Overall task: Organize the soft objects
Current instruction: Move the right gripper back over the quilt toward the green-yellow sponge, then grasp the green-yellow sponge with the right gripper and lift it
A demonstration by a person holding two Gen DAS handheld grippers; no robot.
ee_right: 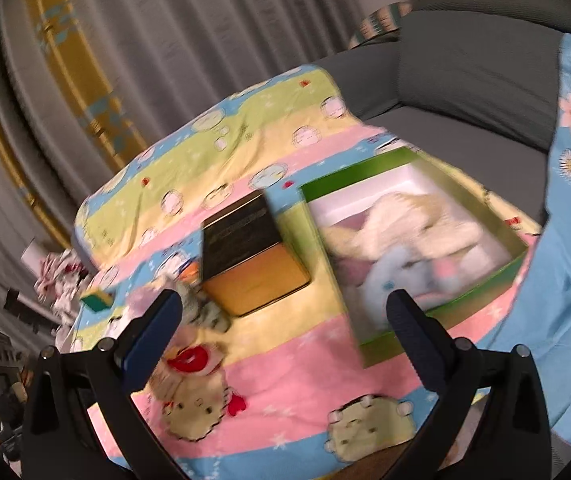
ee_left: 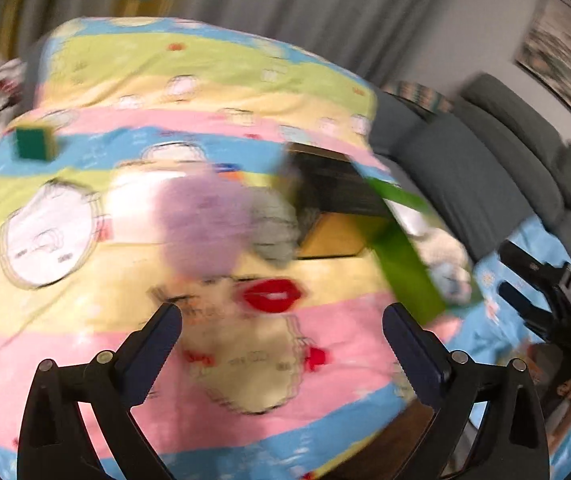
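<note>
Both views are motion-blurred, so fine detail is unreliable. In the left wrist view, a mauve fluffy item (ee_left: 205, 228) and a grey fluffy item (ee_left: 277, 228) just beside it are smeared to soft patches, and whether they rest on the cloth cannot be told. The green box (ee_left: 405, 260) is reduced there to a streaked wall, cut off by the dark case (ee_left: 341, 196). In the right wrist view the green box (ee_right: 377, 344) stands open on the striped cartoon-print cloth (ee_right: 285, 344) covering the table, white inside, holding cream, pink and pale-blue soft toys (ee_right: 401, 240) whose outlines merge. The black-and-gold case (ee_right: 253, 256) sits just left of the box. A flat cream plush with a red lips patch (ee_right: 189, 360) lies near the front, partly hidden by a tong finger. A green-and-yellow sponge (ee_right: 95, 300) lies at the left edge. The left tongs (ee_left: 281, 340) stand spread wide with nothing between them; the right tongs (ee_right: 285, 328) are likewise spread and empty.
</note>
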